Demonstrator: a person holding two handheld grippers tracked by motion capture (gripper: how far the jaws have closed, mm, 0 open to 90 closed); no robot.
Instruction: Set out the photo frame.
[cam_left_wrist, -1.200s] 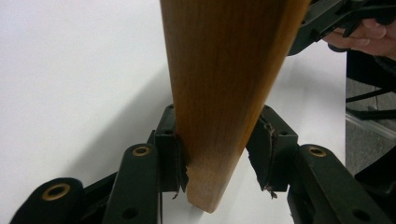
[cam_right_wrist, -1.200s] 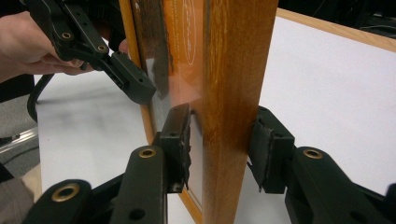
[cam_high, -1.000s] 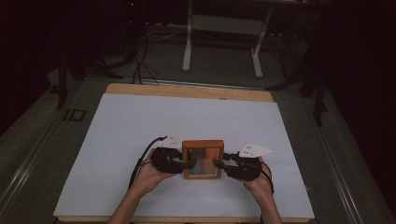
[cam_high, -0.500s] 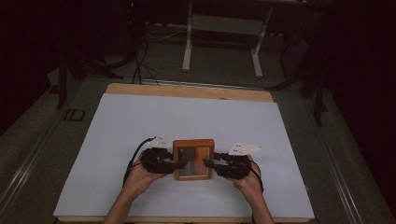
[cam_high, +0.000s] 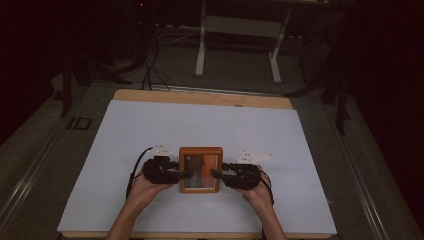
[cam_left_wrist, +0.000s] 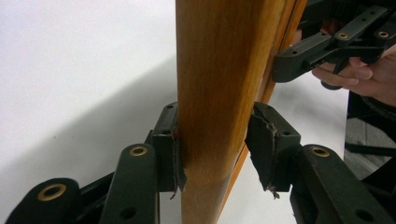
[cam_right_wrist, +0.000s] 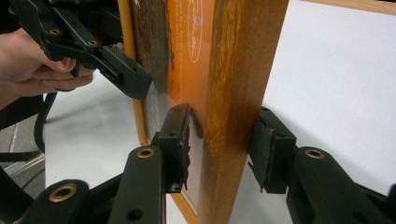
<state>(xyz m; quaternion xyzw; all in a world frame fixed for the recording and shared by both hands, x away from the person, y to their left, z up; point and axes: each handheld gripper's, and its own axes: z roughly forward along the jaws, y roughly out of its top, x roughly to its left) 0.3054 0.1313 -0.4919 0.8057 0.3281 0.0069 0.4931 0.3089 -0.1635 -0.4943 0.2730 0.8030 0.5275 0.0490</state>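
Observation:
A wooden picture frame (cam_high: 200, 169) with a glass front lies face up, low over the white table near its front edge; I cannot tell whether it touches the table. My left gripper (cam_high: 182, 174) is shut on its left rail, and my right gripper (cam_high: 216, 174) is shut on its right rail. In the left gripper view the frame (cam_left_wrist: 215, 93) runs up between the pads of the left gripper (cam_left_wrist: 212, 140), with the right gripper (cam_left_wrist: 322, 46) on the far rail. In the right gripper view the right gripper (cam_right_wrist: 224, 144) clamps glass and wood of the frame (cam_right_wrist: 238, 70), opposite the left gripper (cam_right_wrist: 116, 70).
The white sheet (cam_high: 200, 125) covers a wooden tabletop whose far edge (cam_high: 200, 97) shows. Beyond it on the dark floor stand a metal-legged stand (cam_high: 240, 45) and cables (cam_high: 150, 70). A cable (cam_high: 135, 172) loops from the left gripper.
The frame and both grippers have shifted together to the left across the table, a little nearer the front edge. Both grips look the same.

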